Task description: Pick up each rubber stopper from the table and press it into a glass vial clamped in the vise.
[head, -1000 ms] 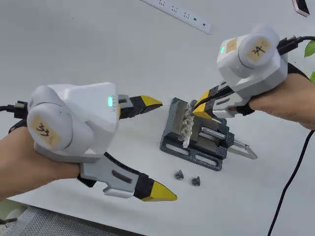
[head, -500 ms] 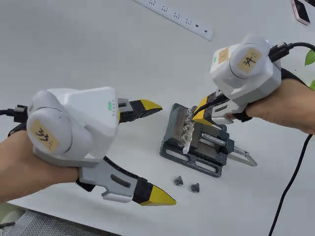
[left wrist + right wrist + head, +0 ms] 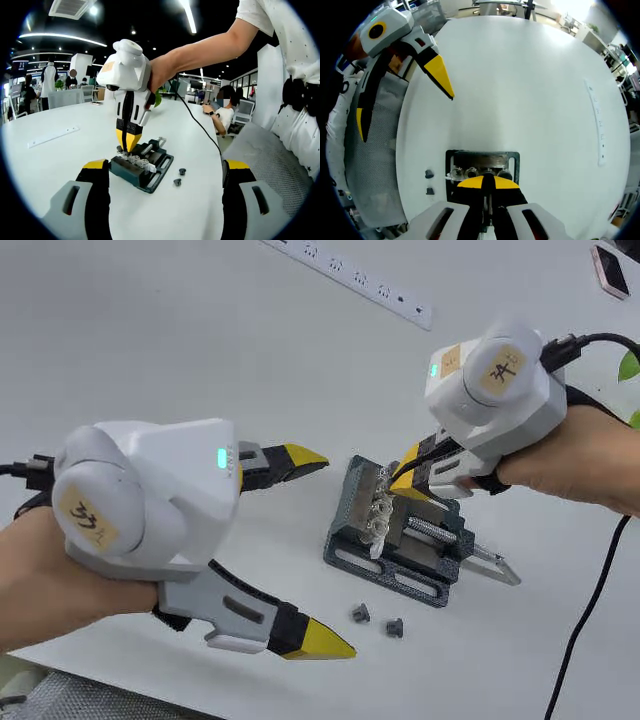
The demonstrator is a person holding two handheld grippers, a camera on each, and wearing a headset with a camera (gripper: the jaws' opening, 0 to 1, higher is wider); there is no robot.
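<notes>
The right hand-held gripper, jaws together, has its tips at the vials in the vise. I cannot tell if it pinches a stopper. Off-centre pressure could crack glass. 2 stoppers lie on the worktop near the vise. The left hand-held gripper hangs wide apart.

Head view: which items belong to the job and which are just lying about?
Job: vise, glass vials clamped in it, two rubber stoppers on the table, left tool, right tool.
Lying about: power strip, phone, plant leaf.
</notes>
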